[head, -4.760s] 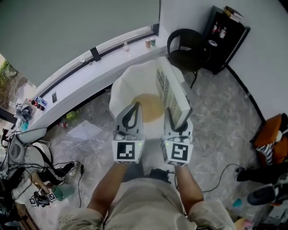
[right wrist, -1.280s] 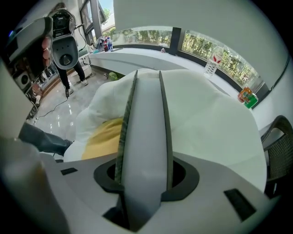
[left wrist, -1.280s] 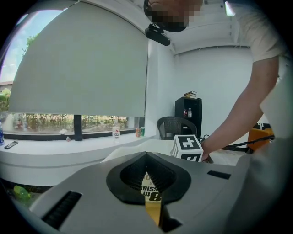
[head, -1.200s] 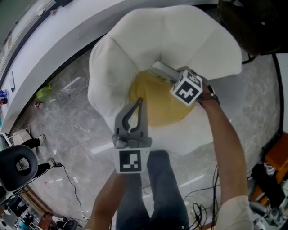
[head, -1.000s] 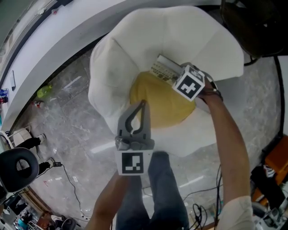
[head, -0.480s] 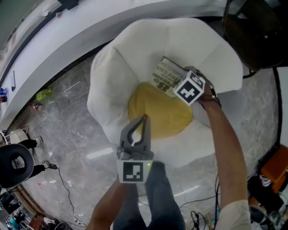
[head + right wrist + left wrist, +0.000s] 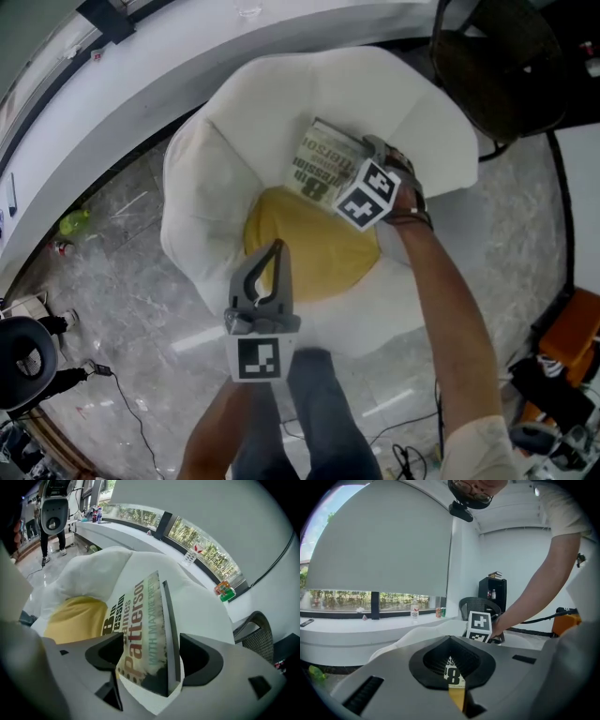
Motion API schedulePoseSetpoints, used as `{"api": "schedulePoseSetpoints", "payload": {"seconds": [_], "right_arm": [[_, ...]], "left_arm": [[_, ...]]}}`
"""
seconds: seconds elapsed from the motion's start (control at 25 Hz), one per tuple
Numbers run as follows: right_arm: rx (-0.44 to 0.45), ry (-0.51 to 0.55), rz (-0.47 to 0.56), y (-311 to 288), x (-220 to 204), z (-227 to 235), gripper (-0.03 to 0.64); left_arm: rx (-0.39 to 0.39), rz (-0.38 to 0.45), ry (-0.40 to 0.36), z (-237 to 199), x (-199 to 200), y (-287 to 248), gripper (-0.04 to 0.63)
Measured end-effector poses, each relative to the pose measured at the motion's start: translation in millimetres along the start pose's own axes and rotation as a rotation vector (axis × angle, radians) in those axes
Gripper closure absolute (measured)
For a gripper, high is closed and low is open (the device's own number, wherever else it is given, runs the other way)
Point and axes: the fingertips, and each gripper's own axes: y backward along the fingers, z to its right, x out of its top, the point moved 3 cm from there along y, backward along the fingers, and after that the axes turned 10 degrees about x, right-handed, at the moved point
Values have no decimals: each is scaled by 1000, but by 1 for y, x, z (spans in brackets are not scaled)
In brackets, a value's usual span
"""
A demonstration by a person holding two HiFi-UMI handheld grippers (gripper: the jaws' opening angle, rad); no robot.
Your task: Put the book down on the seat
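The right gripper has its jaws opening, already wide. The book stands between them, with a gap showing on each side, so the pads no longer seem to press on it. In the head view the book lies cover-up at the 1 o'clock edge of the yellow cushion, on the slope where the white armchair rises into its back. I cannot tell whether it lies flat or leans.

To finish the release well, I would let the jaws finish spreading. Then draw the gripper straight back along the line of the book, towards 5 o'clock, so neither pad drags a corner. The padding is soft and sloped, so the book may slide down towards the cushion; a slow withdrawal lets it settle.

The left gripper hovers at the cushion's 7 o'clock edge with its jaws together and nothing in them. It is well apart from the book and need not move.

The cover reads "James Patterson" in large letters, with "WITH MAXINE" beside it and a big "8". The rest of the title is cut off. Each gripper's cube carries black-and-white square markers.
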Motion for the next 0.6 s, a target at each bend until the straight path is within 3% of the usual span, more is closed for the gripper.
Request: {"api": "schedulePoseSetpoints", "payload": {"seconds": [0.2,0.6], "right_arm": [[-39,2,19,9,-4,7,249],[-3,-33,68,18,-8,-9,250]], "left_arm": [[-16,18,-36,8,10,-14,589],[-15,36,-24,17,26,-39,589]]}}
